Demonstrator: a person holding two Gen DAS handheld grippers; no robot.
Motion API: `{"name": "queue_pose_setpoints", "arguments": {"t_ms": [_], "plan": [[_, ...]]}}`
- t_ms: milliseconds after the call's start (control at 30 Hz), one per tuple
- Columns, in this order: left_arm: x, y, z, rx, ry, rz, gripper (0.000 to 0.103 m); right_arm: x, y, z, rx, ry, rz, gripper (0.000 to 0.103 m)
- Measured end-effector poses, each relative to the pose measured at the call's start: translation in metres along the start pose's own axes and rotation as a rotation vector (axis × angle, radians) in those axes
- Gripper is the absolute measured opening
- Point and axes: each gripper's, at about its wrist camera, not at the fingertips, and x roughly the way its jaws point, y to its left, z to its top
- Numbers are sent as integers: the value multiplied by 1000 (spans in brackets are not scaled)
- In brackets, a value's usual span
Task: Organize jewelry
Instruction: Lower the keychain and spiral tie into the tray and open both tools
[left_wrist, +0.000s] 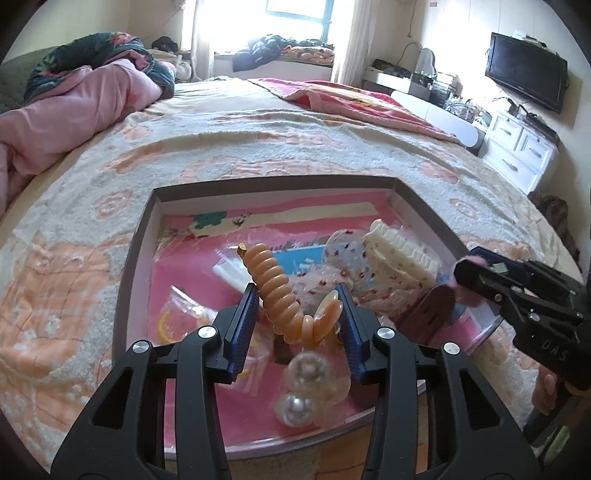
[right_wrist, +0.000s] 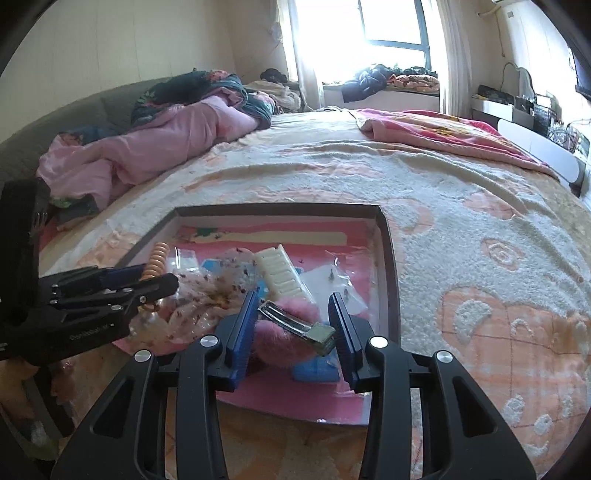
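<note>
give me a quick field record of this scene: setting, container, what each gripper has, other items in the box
setting: bed with a floral blanket
container: shallow box lying on the blanket
left gripper: an orange spiral hair tie between its pads
right gripper: a pink fluffy hair clip between its pads, metal clasp up
other items: white claw clip, floral scrunchie, pearl beads, small plastic bags

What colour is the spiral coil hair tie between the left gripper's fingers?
Translucent amber-orange spiral coil hair tie; clearest in the left wrist view.
</note>
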Motion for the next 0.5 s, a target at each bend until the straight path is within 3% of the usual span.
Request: {"name": "queue_pose_setpoints", "arguments": {"t_ms": [267,333,500], "plan": [[9,2,-1,-2,27,-13,38,11,-16,-1,70,36,1,40],[9,0,-1,0,29,-11,41,10,-15,-1,65,35,-1,48],[6,-1,-2,2,25,-11,47,6,-12,-2,62,27,3,52]]}}
